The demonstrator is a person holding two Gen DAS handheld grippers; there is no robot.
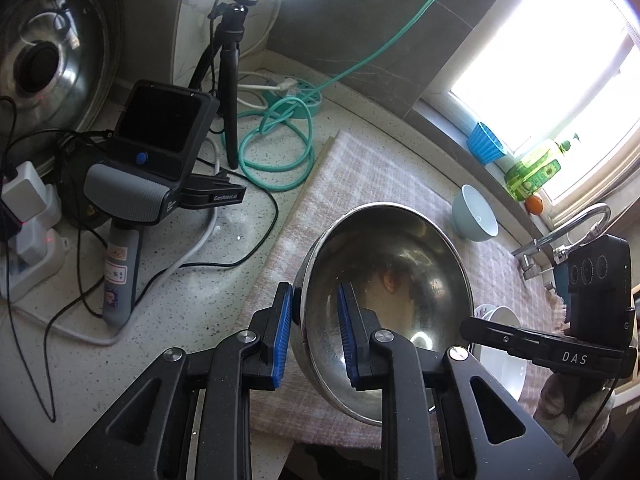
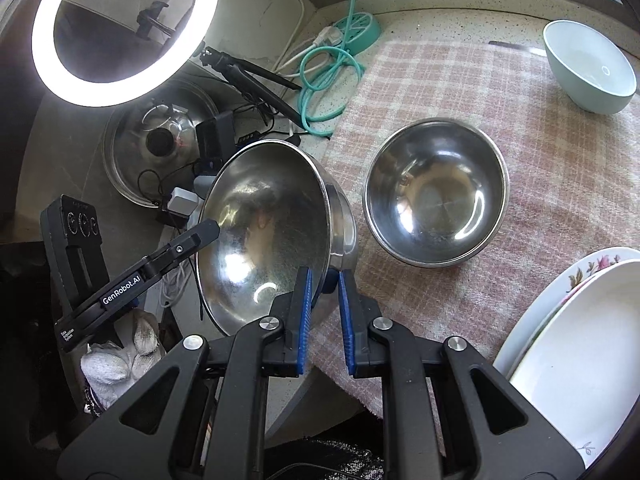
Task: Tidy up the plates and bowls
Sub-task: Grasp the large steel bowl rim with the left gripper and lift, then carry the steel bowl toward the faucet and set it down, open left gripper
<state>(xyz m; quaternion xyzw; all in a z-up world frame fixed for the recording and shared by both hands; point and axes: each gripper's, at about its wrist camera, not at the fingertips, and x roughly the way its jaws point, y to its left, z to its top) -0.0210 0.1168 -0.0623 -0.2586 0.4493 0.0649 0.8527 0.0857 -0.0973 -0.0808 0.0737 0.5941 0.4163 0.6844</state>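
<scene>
Both grippers clamp the same large steel bowl (image 2: 264, 232), one on each side of its rim, and it hangs tilted above the plaid cloth (image 2: 520, 160). Left gripper (image 1: 314, 334): narrow, blue pads either side of the bowl's rim, one pad inside the bowl and one outside. Right gripper (image 2: 324, 320): narrow too, pinching the opposite rim; in the left wrist view only its black finger shows, reaching the bowl's far edge, pads hidden behind the bowl. Bowl underside not visible in the left view, so clearance from the cloth can't be judged there. Second steel bowl (image 2: 438, 192) sits upright on the cloth, just beside the held one; the left view doesn't show it, blocked by the held bowl. Pale green bowl (image 2: 590, 68) sits at the cloth's far edge, well apart. White plates (image 2: 580, 344) are stacked at the right, cut off by the frame edge; count unclear, the lower one has a floral rim. A gloved hand (image 2: 116, 356) shows partly under the left gripper.
</scene>
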